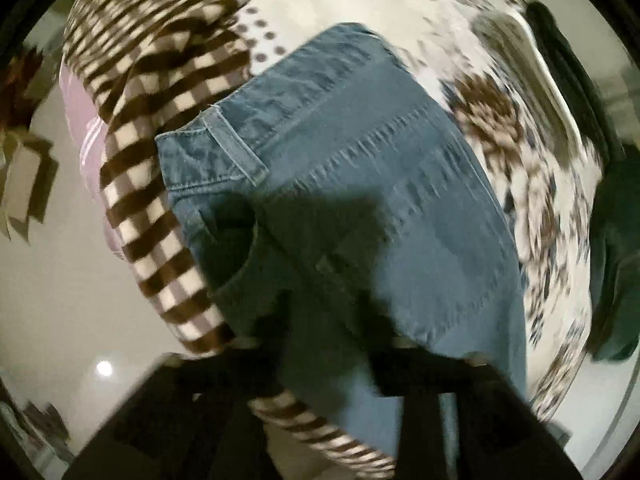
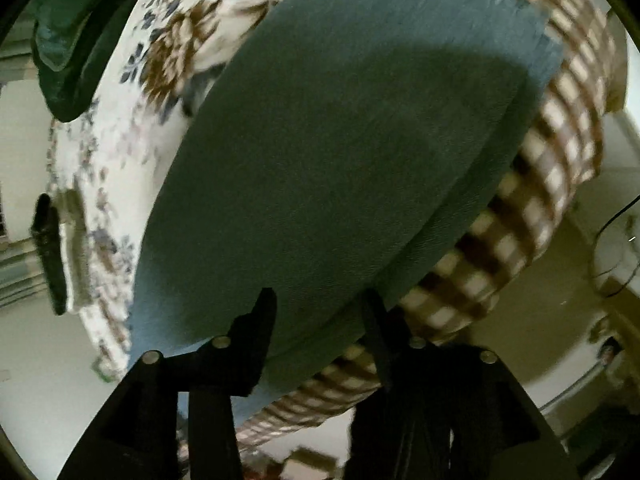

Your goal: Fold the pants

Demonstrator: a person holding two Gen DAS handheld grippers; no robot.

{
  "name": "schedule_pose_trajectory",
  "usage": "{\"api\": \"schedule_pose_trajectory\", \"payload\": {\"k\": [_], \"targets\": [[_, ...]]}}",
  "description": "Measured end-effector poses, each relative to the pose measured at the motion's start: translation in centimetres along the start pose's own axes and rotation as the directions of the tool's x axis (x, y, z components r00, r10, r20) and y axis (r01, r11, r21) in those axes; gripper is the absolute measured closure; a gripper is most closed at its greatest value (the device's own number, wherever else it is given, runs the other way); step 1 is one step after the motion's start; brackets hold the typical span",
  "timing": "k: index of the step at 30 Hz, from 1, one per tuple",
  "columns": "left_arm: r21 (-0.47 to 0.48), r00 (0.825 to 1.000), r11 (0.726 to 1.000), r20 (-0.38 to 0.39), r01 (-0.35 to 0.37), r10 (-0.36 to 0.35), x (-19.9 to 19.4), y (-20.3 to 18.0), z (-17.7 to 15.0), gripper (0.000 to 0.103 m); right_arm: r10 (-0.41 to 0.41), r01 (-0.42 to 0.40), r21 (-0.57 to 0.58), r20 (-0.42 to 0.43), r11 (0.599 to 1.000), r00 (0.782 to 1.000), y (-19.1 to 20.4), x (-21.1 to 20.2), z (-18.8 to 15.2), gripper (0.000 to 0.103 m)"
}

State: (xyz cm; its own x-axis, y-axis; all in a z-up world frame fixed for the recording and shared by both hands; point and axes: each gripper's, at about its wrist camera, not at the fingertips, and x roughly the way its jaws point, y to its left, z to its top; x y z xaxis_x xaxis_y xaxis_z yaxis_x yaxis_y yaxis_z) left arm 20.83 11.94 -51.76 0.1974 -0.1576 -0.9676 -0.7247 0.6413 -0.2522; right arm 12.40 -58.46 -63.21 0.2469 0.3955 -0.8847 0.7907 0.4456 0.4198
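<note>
Blue denim pants (image 1: pixel 352 184) lie on a bed, waistband and belt loop at the left of the left wrist view. My left gripper (image 1: pixel 328 344) is low over the denim near the bed edge; its fingers are dark and blurred and denim fills the space between them. In the right wrist view the pants (image 2: pixel 352 168) fill the middle. My right gripper (image 2: pixel 320 320) has its fingers (image 2: pixel 256 336) apart, with the near edge of the denim lying between them.
The bed has a floral sheet (image 1: pixel 500 128) and a brown-and-cream checked blanket (image 1: pixel 152 184) along its edge. A dark green pillow (image 2: pixel 68 40) lies at the bed's far side. Pale floor (image 1: pixel 60 300) lies beyond the bed edge.
</note>
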Motion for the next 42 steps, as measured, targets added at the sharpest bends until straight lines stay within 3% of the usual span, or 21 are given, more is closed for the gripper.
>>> {"api": "schedule_pose_trajectory", "payload": {"k": [6,7,8,9,10,11,16,20,27,28,29,30,32,35,36,37,39,40,41,42], "targets": [[-0.096,1.0,0.995,-0.016,0.004,-0.005,3.0,1.4,1.5,0.058,0.073,-0.074,0.09,0.004,0.993,0.997,-0.4,3.1,-1.0,0.055],[-0.094,1.0,0.996,-0.008,-0.002,0.001,3.4,1.4,1.7,0.068,0.07,-0.072,0.109,0.022,0.991,0.997,0.0,3.6,-1.1,0.055],[-0.086,1.0,0.996,0.018,0.003,-0.002,3.3,1.2,1.8,0.09,0.074,-0.078,0.123,0.042,0.989,0.996,0.0,3.8,-1.3,0.056],[-0.073,0.999,0.997,0.033,-0.025,0.027,3.3,0.8,1.9,0.095,0.071,-0.079,0.129,0.06,0.988,0.996,0.6,4.2,-1.3,0.06],[-0.06,0.998,0.998,0.049,-0.034,0.037,3.4,0.5,2.0,0.097,0.055,-0.066,0.13,0.084,0.989,0.995,0.7,4.1,-1.5,0.073],[-0.053,0.997,0.998,0.069,-0.024,0.027,3.1,0.4,1.9,0.099,0.031,-0.042,0.124,0.093,0.991,0.995,0.9,4.0,-1.6,0.091],[0.018,0.994,1.0,0.113,0.003,-0.005,0.3,0.7,1.0,0.101,0.018,-0.029,0.1,0.104,0.995,0.994,0.5,1.7,-2.5,0.096],[0.02,0.992,1.0,0.123,-0.004,0.002,-2.6,2.9,0.4,0.102,0.017,-0.022,0.056,0.091,0.998,0.996,0.5,-0.9,-3.1,0.096],[0.039,0.996,0.997,0.064,-0.072,0.069,0.2,4.7,0.5,0.101,-0.065,0.065,0.002,0.02,0.998,0.998,-1.5,0.5,-3.5,0.096],[0.053,0.994,0.995,0.061,-0.089,0.086,0.4,4.4,0.4,0.1,-0.085,0.085,-0.02,0.002,0.996,0.996,-1.9,1.2,-3.3,0.093],[0.068,0.991,0.991,0.067,-0.117,0.112,0.3,4.0,0.4,0.097,-0.097,0.097,-0.043,-0.003,0.994,0.995,-2.3,1.4,-3.1,0.081],[0.081,0.989,0.988,0.074,-0.133,0.128,0.0,3.8,0.2,0.097,-0.096,0.096,-0.047,-0.006,0.994,0.995,-2.7,1.3,-3.0,0.076],[0.131,0.984,0.978,0.094,-0.161,0.15,-0.8,2.4,-0.3,0.097,-0.049,0.048,-0.029,-0.008,0.998,0.999,-4.0,0.0,-3.0,0.064],[0.219,0.975,0.954,0.139,-0.202,0.175,-2.0,-0.2,-1.6,0.097,-0.002,0.001,0.02,0.067,1.0,0.998,-6.8,-3.5,-2.9,0.057],[0.259,0.971,0.942,0.157,-0.215,0.179,-2.4,-1.4,-2.2,0.095,0.003,-0.007,0.043,0.105,0.999,0.994,-7.6,-4.7,-2.6,0.057],[0.297,0.969,0.929,0.172,-0.223,0.178,-2.7,-2.6,-2.9,0.087,0.015,-0.025,0.072,0.149,0.997,0.989,-9.0,-6.3,-2.1,0.057],[0.374,0.969,0.902,0.191,-0.217,0.153,-3.0,-5.0,-4.4,0.064,0.018,-0.05,0.133,0.228,0.99,0.974,-11.9,-9.0,-0.5,0.057],[0.417,0.968,0.881,0.204,-0.223,0.148,-2.7,-6.4,-5.4,0.034,0.001,-0.043,0.159,0.255,0.986,0.967,-12.9,-9.9,0.3,0.057],[0.452,0.967,0.862,0.207,-0.231,0.151,-2.1,-7.7,-6.4,0.013,-0.005,-0.044,0.173,0.276,0.984,0.961,-13.5,-10.6,1.2,0.057],[0.474,0.968,0.849,0.201,-0.233,0.154,-1.7,-8.3,-7.1,0.013,-0.012,-0.044,0.18,0.296,0.983,0.955,-14.0,-11.1,2.1,0.057]]}}
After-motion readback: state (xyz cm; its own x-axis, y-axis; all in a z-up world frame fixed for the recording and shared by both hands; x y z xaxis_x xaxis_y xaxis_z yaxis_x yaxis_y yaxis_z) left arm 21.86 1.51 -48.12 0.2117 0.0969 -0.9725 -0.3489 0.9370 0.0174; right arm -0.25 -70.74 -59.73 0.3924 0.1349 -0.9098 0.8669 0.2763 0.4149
